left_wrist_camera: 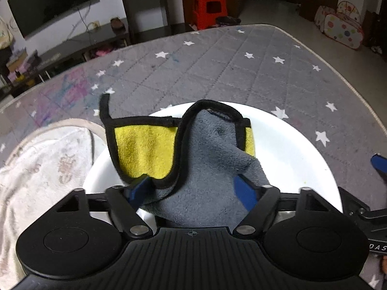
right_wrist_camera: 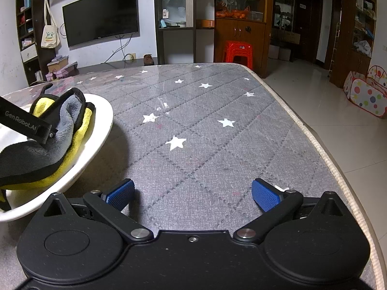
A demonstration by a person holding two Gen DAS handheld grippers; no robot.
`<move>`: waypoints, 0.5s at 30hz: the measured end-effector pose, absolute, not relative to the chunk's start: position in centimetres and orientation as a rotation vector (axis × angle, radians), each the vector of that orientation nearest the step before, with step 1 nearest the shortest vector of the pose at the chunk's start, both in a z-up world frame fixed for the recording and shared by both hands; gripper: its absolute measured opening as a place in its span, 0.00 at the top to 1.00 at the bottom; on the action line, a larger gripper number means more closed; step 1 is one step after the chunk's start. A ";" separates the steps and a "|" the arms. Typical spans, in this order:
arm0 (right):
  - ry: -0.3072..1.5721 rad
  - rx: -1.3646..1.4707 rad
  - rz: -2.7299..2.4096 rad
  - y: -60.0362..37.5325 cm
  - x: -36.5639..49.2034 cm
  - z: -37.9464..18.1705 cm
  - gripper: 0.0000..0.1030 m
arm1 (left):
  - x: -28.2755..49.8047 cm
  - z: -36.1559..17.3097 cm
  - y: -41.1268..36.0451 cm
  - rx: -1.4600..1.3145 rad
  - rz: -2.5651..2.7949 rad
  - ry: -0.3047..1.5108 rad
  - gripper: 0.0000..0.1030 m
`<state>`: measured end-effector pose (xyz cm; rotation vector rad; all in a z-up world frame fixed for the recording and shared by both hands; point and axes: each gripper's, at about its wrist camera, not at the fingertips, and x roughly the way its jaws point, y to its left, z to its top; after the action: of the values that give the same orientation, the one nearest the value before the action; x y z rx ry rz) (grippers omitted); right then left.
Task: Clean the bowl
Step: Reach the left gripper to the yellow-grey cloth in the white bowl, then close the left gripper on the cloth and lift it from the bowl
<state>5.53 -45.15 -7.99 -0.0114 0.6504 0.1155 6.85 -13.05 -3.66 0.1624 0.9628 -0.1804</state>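
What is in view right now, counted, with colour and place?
bowl: one, white, on the table mat, in front of the left gripper.
cleaning cloth: one, grey and yellow with black edging, bunched inside the bowl.
towel: one, off-white with a faded print, on the mat beside the bowl.
table mat: one, grey quilted with white stars, covering the table.
stool: one, red plastic, beyond the table's far edge.
television: one, black, on the far wall.
play tent: one, white with coloured dots, on the floor.
left gripper: black with blue pads, cloth between its fingers.
right gripper: black with blue pads, open over bare mat.
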 end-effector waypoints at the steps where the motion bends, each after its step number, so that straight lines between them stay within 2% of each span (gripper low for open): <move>1: 0.656 -0.015 0.141 -45.1 5.3 -7.8 0.00 | 6.8 -3.7 -13.1 0.163 -0.186 0.961 0.38; 2: 0.657 -0.017 0.154 -45.1 5.1 -7.7 0.00 | 6.7 -3.7 -13.1 0.164 -0.192 0.958 0.40; 3: 0.654 -0.009 0.169 -45.1 4.7 -7.3 0.00 | 6.6 -3.7 -13.2 0.163 -0.197 0.955 0.46; 4: 0.651 0.004 0.177 -45.2 4.4 -7.0 0.00 | 6.5 -3.8 -13.4 0.160 -0.199 0.951 0.56; 7: 0.636 0.052 0.204 -45.3 3.7 -5.8 0.00 | 6.4 -3.4 -13.9 0.157 -0.212 0.948 0.75; 12: 0.641 0.113 0.305 -44.1 2.5 -4.4 0.00 | 6.3 -3.3 -14.2 0.161 -0.223 0.941 0.77; 14: 0.654 0.110 0.320 -43.1 2.5 -4.5 0.00 | 6.3 -3.4 -14.2 0.163 -0.219 0.938 0.72; 15: 0.663 0.111 0.324 -42.6 2.5 -4.7 0.00 | 6.2 -3.4 -14.2 0.172 -0.212 0.937 0.65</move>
<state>2.51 -42.56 -4.71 0.1114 0.6634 0.3240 6.17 -14.24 -3.43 0.1718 0.9367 -0.2117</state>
